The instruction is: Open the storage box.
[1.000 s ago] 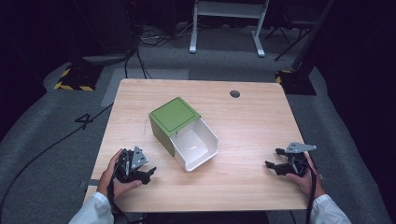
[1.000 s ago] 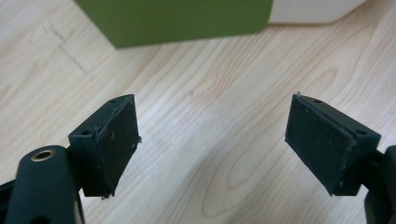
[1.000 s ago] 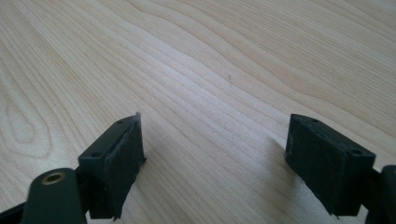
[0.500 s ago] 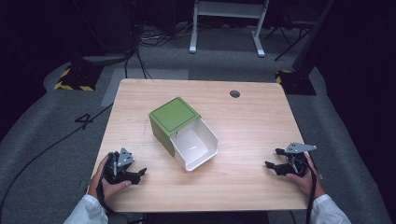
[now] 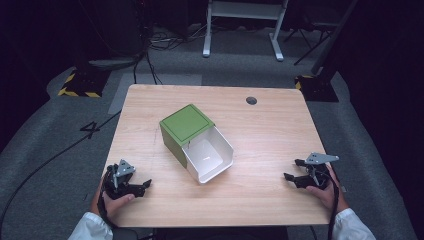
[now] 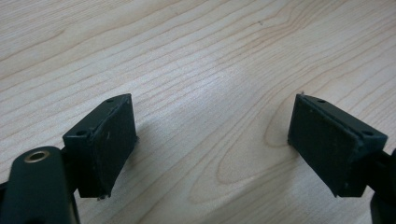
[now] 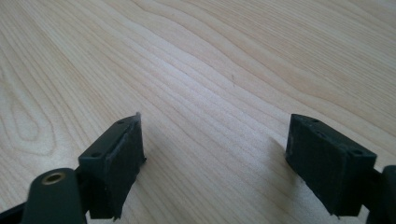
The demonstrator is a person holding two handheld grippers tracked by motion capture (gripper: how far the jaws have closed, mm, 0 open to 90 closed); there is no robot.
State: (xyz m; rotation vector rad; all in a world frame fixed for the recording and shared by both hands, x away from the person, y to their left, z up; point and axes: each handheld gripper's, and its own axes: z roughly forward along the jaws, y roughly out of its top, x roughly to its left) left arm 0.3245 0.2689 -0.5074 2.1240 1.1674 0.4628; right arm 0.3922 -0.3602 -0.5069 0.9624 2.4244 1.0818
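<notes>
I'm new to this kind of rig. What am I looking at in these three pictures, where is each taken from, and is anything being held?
A person sits at a wooden table with a hand-held two-jaw tool in each hand: the left gripper and the right gripper. The high view looks down from above. The other two pictures come from cameras riding on each tool, looking along its black jaws. In the middle lies a green box with a white drawer pulled partly out. Both grippers rest open near the table's front edge, holding nothing.

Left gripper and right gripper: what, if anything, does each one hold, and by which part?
Nothing is held. The left gripper and right gripper both have open jaws with bare table between them, apart from the green-and-white box.
</notes>
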